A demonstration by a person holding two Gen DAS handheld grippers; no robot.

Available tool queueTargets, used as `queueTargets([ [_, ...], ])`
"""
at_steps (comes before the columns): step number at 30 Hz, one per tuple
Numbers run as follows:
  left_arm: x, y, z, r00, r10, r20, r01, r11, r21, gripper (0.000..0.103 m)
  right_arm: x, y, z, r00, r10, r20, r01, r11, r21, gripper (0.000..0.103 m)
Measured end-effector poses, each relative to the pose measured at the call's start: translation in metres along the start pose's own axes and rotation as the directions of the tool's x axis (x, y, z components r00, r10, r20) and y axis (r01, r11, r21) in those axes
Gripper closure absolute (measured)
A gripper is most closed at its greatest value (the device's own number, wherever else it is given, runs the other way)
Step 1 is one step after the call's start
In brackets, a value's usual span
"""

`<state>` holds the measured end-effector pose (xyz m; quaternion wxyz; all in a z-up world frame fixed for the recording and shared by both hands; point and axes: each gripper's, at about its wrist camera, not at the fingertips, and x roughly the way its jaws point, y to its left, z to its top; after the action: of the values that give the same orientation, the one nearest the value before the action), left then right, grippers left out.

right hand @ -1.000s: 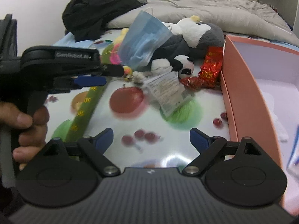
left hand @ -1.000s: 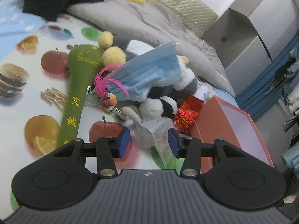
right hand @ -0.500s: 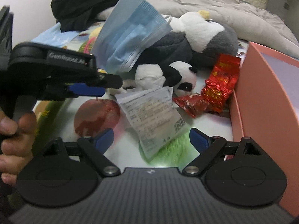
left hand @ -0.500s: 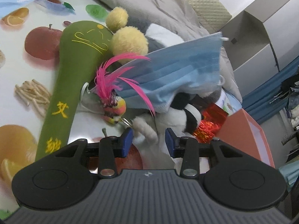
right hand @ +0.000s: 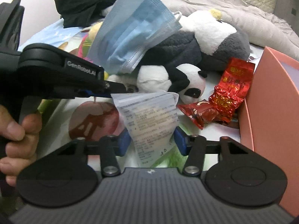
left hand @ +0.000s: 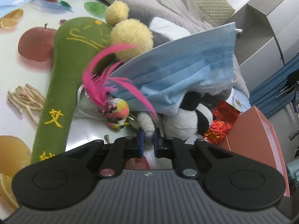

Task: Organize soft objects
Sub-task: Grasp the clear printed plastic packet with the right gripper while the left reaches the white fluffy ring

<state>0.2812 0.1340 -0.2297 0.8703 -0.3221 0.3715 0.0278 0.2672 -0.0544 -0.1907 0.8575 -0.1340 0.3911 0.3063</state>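
A black-and-white panda plush (left hand: 186,119) (right hand: 179,82) lies in a pile under a blue face mask (left hand: 179,71) (right hand: 134,31). My left gripper (left hand: 148,141) is shut on the panda's white paw (left hand: 147,125); it also shows from the side in the right wrist view (right hand: 112,91). My right gripper (right hand: 152,140) is open, its jaws on either side of a white printed packet (right hand: 151,119). A green plush stick (left hand: 63,78), yellow pom-poms (left hand: 130,37), a pink feather toy (left hand: 112,100) and a grey-white plush (right hand: 214,37) lie in the pile.
A pink open box (left hand: 257,136) (right hand: 276,112) stands at the right. Red foil packets (right hand: 224,99) lie against it. A grey duvet (right hand: 233,9) and black clothes (right hand: 84,1) lie behind. The fruit-print cloth (left hand: 22,59) covers the surface.
My left gripper moved forward and shut on the panda's paw. My right gripper moved forward and narrowed around the white packet.
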Motion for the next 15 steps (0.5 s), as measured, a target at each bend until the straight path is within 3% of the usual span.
queueTargets([
  [15, -0.078, -0.015, -0.04, 1.0, -0.014, 0.025, 0.012, 0.999, 0.051, 0.092, -0.071, 0.011, -0.021, 0.998, -0.047, 0.03, 0.045, 0.997, 0.056, 0.054],
])
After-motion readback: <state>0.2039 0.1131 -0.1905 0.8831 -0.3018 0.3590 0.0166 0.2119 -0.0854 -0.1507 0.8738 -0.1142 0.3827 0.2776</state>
